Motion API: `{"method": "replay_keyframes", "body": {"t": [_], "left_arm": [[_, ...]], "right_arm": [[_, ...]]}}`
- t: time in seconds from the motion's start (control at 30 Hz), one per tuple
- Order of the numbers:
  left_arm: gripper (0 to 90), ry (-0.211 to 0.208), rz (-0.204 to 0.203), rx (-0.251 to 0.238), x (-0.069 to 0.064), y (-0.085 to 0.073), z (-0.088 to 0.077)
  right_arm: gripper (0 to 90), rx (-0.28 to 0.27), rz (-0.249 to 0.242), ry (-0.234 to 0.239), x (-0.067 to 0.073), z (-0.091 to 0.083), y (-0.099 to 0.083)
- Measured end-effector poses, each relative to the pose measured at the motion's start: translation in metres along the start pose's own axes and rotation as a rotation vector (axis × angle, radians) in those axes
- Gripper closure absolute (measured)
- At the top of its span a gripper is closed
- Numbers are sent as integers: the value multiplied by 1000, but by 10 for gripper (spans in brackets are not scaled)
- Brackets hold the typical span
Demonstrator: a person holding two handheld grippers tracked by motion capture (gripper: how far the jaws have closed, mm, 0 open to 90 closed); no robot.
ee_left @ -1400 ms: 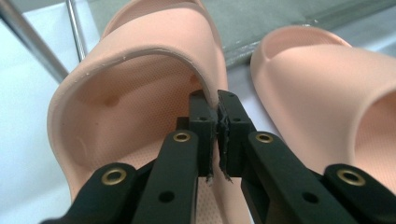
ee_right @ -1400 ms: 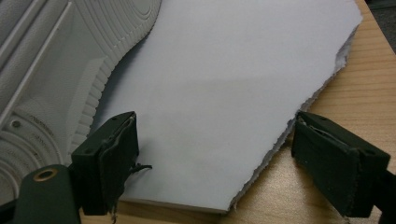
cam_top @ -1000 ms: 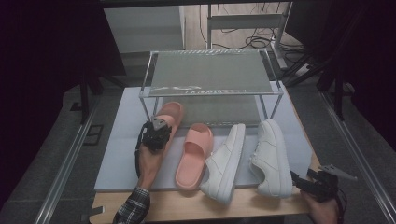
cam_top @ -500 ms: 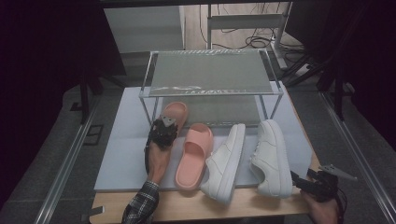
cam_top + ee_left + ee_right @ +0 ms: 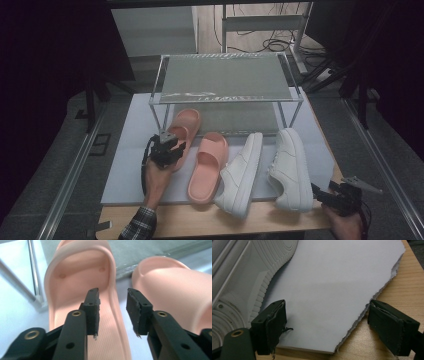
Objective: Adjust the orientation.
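Observation:
Two pink slippers lie on the white mat (image 5: pixel 125 165) in front of a metal rack (image 5: pixel 227 82). The left slipper (image 5: pixel 186 120) (image 5: pixel 75 277) has its toe under the rack, and the right slipper (image 5: pixel 207 165) (image 5: pixel 175 287) lies beside it. My left gripper (image 5: pixel 171 145) (image 5: pixel 113 311) hovers over the left slipper's heel. Its jaws have just been opening; the slipper's right rim runs between them and the pads do not press on it. My right gripper (image 5: pixel 320 194) (image 5: pixel 327 327) stands wide open and holds nothing, above the mat's torn corner at the table's front right.
Two white sneakers (image 5: pixel 242 172) (image 5: pixel 291 165) lie right of the slippers; one sole (image 5: pixel 242 277) is close to my right gripper's left jaw. Bare wooden table (image 5: pixel 402 290) runs beyond the mat's torn edge. The rack's post (image 5: pixel 33 272) stands left of the slipper.
The left gripper's jaws have parted and let go of the left slipper, and the hand has drawn back slightly toward the person. The right gripper has stayed put.

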State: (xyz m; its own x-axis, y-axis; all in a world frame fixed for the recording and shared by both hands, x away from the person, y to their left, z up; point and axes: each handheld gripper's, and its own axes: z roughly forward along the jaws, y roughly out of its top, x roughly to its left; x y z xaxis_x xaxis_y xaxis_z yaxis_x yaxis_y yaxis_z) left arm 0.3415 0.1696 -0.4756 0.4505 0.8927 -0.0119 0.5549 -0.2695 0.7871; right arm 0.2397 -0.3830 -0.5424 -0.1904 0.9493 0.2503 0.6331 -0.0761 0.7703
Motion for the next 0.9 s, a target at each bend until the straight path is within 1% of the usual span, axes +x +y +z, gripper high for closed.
{"method": "replay_keyframes", "body": {"t": [0.07, 0.17, 0.3, 0.4, 0.5, 0.6, 0.7, 0.8, 0.83, 0.9], "left_arm": [[703, -1, 5, 2, 1, -5, -8], [784, -31, -7, 6, 4, -14, -20], [880, -23, -8, 16, 7, -28, -33], [896, -16, -28, 17, 11, -41, -43], [898, -22, -44, 30, 15, -56, -49], [898, -42, -60, 43, 17, -69, -51], [898, -42, -55, 58, 16, -77, -49], [898, -25, -39, 76, 14, -81, -44], [898, -30, -40, 78, 14, -81, -42], [898, -28, -37, 79, 12, -80, -38]], "right_arm": [[161, -1, 2, 1, 0, 0, 0], [161, -1, 2, 1, 0, 0, 0], [161, -3, 4, 0, 0, 0, 0], [161, -3, 4, -1, 0, 0, 0], [161, -3, 5, 0, 0, 0, 0], [161, -2, 4, -1, 0, 0, 0], [161, -2, 3, -1, 0, 0, 0], [161, 0, 7, -1, 1, 0, 0], [161, -1, 7, -1, 0, 0, 0], [162, 0, 5, 0, 0, 0, 0]]}}
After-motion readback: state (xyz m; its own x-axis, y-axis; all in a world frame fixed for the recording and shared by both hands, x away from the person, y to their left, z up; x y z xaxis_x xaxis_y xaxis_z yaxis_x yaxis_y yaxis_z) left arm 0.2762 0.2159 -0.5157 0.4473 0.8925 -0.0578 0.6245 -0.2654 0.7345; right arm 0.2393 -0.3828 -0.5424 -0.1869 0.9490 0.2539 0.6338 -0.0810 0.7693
